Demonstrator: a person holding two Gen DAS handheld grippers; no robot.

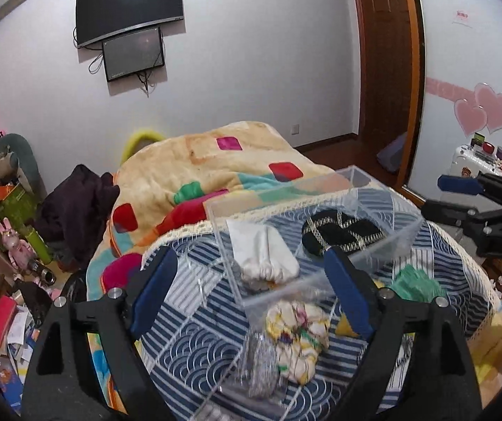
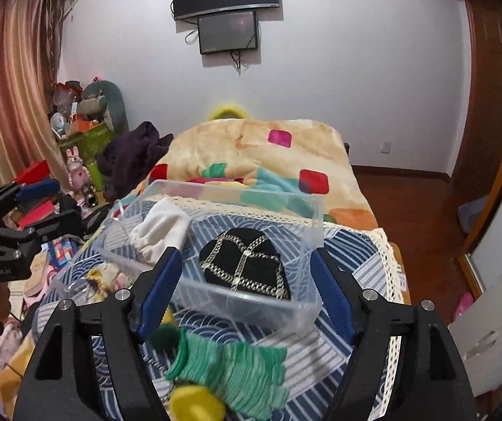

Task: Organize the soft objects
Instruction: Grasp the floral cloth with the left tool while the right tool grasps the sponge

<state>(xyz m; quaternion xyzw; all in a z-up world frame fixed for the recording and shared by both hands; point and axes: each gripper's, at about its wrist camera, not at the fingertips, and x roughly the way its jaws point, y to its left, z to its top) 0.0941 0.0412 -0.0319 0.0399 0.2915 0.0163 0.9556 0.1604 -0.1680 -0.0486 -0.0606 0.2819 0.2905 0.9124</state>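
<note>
A clear plastic bin [image 1: 384, 242] [image 2: 303, 207] sits on the blue patterned bedspread. Inside lie a white cloth item [image 1: 268, 252] [image 2: 160, 231] and a black hat with chain trim [image 1: 342, 235] [image 2: 247, 263]. A clear bag with a white-yellow soft item [image 1: 296, 336] lies in front of the bin, between the fingers of my open left gripper [image 1: 254, 294]. A green knit item [image 2: 237, 368] [image 1: 415, 280] with a yellow pompom [image 2: 195, 403] lies below my open right gripper [image 2: 247, 298], which is empty.
A patchwork fleece blanket [image 1: 216, 175] [image 2: 251, 151] covers the far bed. Dark clothing [image 1: 75, 207] and cluttered boxes and toys [image 1: 5, 228] stand at the left. A wooden door [image 1: 384, 52] and a white suitcase [image 1: 475, 165] are at the right.
</note>
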